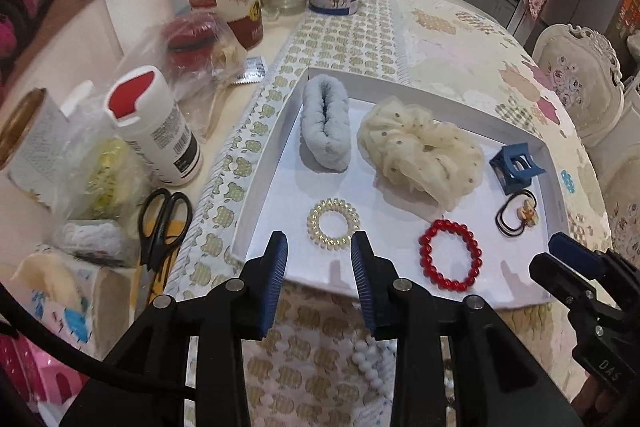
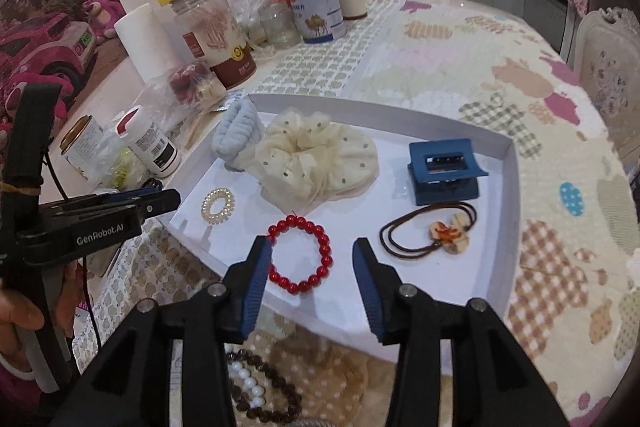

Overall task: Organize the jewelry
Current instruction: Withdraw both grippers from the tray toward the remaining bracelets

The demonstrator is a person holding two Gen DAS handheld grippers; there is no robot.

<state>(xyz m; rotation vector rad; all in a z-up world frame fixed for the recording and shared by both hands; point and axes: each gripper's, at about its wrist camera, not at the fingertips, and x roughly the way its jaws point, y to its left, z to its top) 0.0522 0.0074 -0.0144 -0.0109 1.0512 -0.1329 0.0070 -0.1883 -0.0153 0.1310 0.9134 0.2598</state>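
The left gripper [image 1: 319,251] has its jaws parted with nothing between them, poised above the near edge of the white tray [image 1: 420,85], just short of the clear coil hair tie [image 1: 333,223]. The right gripper [image 2: 312,259] is likewise parted and empty, its left finger [image 2: 256,275] overlapping the red bead bracelet [image 2: 301,254] in view; contact cannot be told. Both lie flat in the tray. Beyond them are a cream scrunchie [image 2: 316,155], a pale blue fuzzy scrunchie [image 1: 326,123], a blue claw clip [image 2: 444,171] and a brown hair tie with a charm [image 2: 436,233]. White and dark bead strands [image 2: 256,387] lie on the patterned tablecloth [image 2: 460,67] in front of the tray. Scissors [image 1: 162,223] and bottles stand left.
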